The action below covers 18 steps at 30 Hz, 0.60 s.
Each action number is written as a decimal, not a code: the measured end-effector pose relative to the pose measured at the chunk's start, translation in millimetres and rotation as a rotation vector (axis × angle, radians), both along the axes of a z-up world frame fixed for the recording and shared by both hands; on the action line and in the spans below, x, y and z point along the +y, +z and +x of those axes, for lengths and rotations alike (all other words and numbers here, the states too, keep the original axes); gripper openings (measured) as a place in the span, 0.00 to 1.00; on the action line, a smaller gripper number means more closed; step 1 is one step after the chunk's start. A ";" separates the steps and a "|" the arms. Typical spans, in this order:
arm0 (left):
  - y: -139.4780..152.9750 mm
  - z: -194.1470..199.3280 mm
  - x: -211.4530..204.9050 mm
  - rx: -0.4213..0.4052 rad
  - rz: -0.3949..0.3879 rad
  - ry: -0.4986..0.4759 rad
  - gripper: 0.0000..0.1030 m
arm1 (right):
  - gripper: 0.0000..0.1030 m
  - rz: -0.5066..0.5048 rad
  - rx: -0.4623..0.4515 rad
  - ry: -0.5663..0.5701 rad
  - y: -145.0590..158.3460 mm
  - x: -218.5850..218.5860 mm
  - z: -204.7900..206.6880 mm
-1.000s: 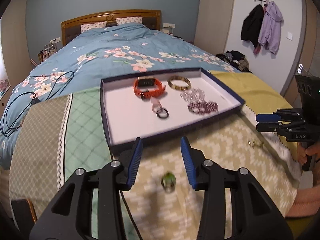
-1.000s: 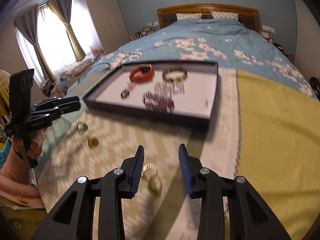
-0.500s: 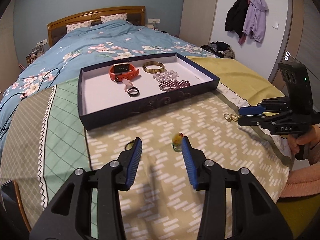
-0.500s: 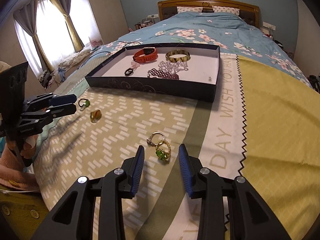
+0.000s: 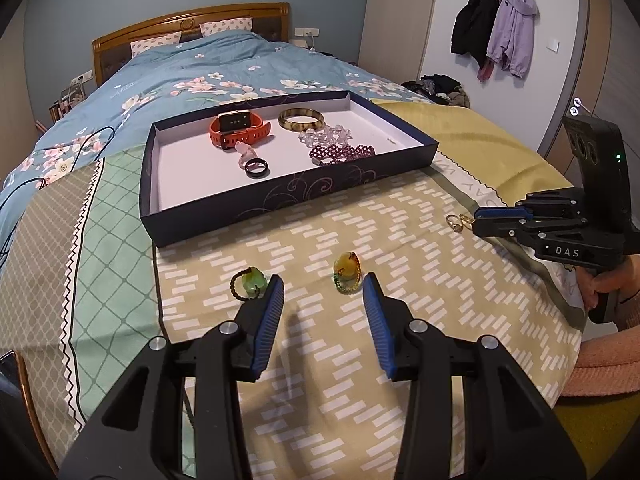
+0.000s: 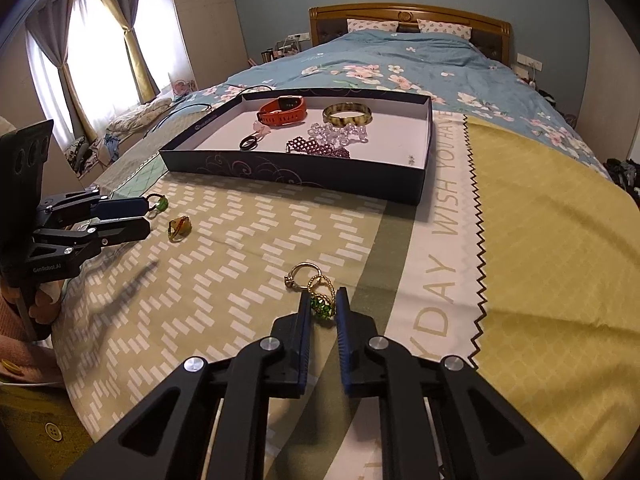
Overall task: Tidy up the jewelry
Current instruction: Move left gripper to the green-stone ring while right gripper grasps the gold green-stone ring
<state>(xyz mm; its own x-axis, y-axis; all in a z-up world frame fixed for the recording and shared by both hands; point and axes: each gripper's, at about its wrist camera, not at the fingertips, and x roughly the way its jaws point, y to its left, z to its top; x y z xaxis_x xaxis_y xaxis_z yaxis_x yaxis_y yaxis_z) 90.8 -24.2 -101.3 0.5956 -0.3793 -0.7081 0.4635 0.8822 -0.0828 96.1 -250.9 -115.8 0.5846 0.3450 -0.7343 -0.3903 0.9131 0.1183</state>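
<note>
A dark blue tray [image 5: 280, 204] [image 6: 296, 174] on the bed cover holds an orange watch [image 5: 240, 128], a bangle [image 5: 301, 119], bead bracelets [image 5: 340, 152] and a black ring [image 5: 257, 167]. My left gripper [image 5: 323, 292] is open above the cover; an amber ring [image 5: 347, 272] lies between its tips and a green ring [image 5: 249, 283] just left of them. My right gripper [image 6: 323, 307] has closed on a gold ring with a green stone [image 6: 322, 300]; a second gold ring [image 6: 301, 276] lies beside it.
The patterned cover [image 6: 248, 248] spreads over a bed with a blue floral duvet [image 5: 208, 76]. A black cable [image 5: 24, 192] lies at the left. Coats [image 5: 496, 24] hang on the right wall. Curtained window [image 6: 96, 52] at left.
My right gripper moved forward and its jaws narrowed around the green-stone ring. My left gripper drew back from the tray, so the amber and green rings now lie at its tips.
</note>
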 end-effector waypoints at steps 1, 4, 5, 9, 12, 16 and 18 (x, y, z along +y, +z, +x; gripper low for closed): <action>-0.1 -0.2 -0.1 0.000 0.000 -0.001 0.40 | 0.10 0.002 -0.004 -0.001 0.7 0.0 -0.3; 1.5 -1.0 2.5 -0.003 -0.007 0.007 0.40 | 0.10 0.013 -0.010 -0.001 2.9 -0.5 -1.6; 2.0 -1.3 3.9 -0.005 -0.007 0.010 0.40 | 0.10 0.020 -0.012 0.000 4.0 -0.6 -2.1; 3.1 -1.7 11.5 -0.006 -0.009 0.034 0.40 | 0.10 0.039 -0.027 0.004 9.2 -0.1 -3.5; 4.6 -1.9 16.9 -0.009 -0.011 0.053 0.40 | 0.10 0.051 -0.034 0.009 11.7 0.4 -2.7; 5.5 -1.8 20.6 -0.012 -0.007 0.070 0.40 | 0.10 0.060 -0.040 0.013 13.0 2.1 -2.4; 5.8 -2.1 21.1 -0.011 -0.014 0.069 0.40 | 0.10 0.065 -0.041 0.016 13.7 3.0 -2.5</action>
